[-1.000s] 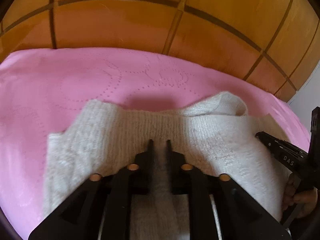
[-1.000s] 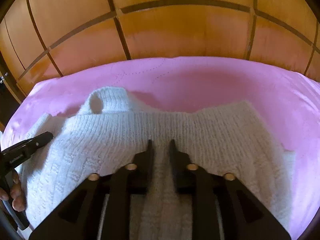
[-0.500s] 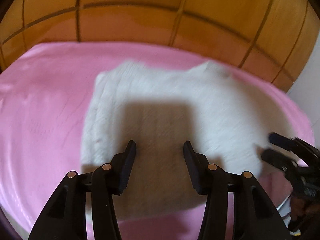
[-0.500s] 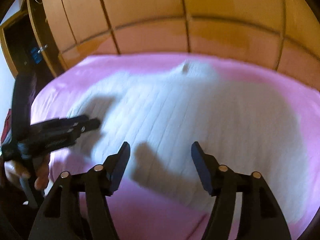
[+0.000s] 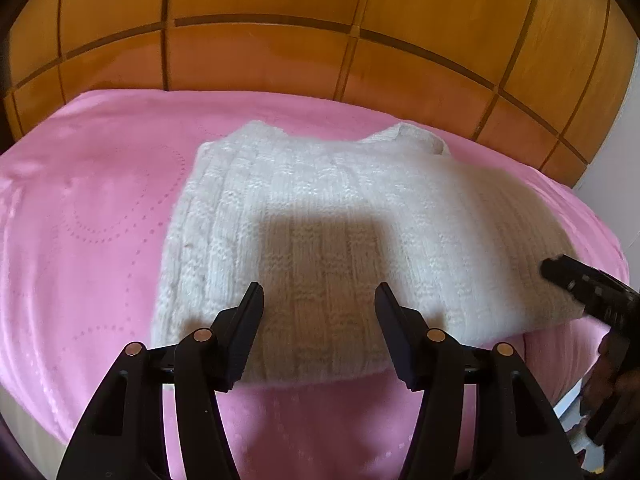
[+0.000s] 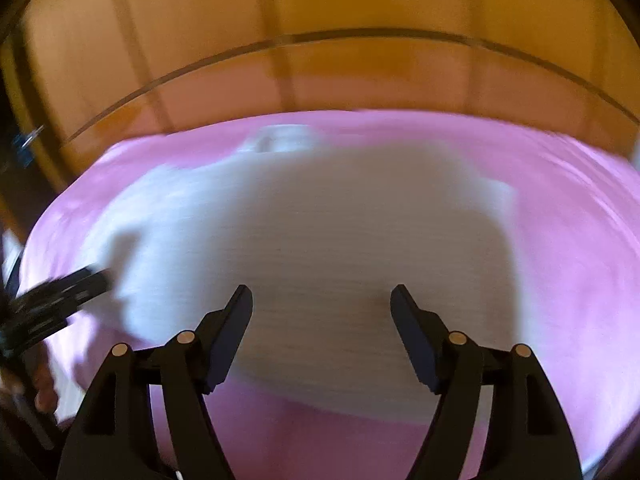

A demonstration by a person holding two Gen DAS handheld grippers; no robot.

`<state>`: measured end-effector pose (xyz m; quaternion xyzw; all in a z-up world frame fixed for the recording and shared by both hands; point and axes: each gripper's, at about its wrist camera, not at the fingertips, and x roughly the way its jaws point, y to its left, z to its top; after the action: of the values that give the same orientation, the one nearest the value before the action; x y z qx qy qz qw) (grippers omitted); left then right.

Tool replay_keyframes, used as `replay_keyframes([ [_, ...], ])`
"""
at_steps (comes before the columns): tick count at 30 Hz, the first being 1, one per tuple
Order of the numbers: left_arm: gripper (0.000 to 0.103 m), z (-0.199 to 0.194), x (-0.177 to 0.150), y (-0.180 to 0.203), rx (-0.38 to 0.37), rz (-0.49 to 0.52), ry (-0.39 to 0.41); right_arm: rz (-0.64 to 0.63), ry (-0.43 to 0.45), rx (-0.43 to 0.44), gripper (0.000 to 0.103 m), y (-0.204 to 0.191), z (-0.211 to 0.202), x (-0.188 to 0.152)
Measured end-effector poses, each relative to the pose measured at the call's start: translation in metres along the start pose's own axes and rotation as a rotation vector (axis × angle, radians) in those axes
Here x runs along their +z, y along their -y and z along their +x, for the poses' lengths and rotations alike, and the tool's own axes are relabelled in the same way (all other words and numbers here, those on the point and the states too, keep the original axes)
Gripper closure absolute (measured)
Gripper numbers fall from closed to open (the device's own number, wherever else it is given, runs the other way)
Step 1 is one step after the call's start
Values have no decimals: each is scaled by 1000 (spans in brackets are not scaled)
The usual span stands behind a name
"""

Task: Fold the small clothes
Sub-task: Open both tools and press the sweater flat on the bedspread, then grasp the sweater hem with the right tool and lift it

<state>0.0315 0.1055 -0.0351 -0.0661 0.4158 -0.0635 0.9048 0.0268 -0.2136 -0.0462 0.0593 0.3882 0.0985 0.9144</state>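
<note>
A white knit sweater lies folded on the pink bedspread, its collar at the far side. My left gripper hovers over the sweater's near edge. Its jaws are opening and nothing is pinched between them. In the blurred right wrist view the same sweater fills the middle. My right gripper hangs above its near edge, jaws also opening and empty. Each gripper shows at the side of the other's view: the right one's finger and the left one's fingers, both by the sweater's sides.
A glossy wooden headboard with dark inlay lines rises behind the bed. A pale wall stands at the right. The bedspread's front edge drops off just below the grippers. A hand shows at the lower left.
Both grippers let go of the sweater's fabric, spread their jaws and drew back toward the bed's near edge. The sweater now lies folded and farther ahead in both views.
</note>
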Motion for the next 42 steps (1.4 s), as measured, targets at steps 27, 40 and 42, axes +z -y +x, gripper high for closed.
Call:
replay_keyframes([
  [27, 32, -7, 9, -32, 141, 12, 70, 160, -52, -86, 23, 63, 15, -21],
  [40, 32, -5, 14, -34, 155, -21, 84, 439, -82, 86, 19, 135, 19, -9],
  [42, 32, -7, 15, -29, 116, -24, 83, 428, -67, 90, 25, 133, 22, -11],
])
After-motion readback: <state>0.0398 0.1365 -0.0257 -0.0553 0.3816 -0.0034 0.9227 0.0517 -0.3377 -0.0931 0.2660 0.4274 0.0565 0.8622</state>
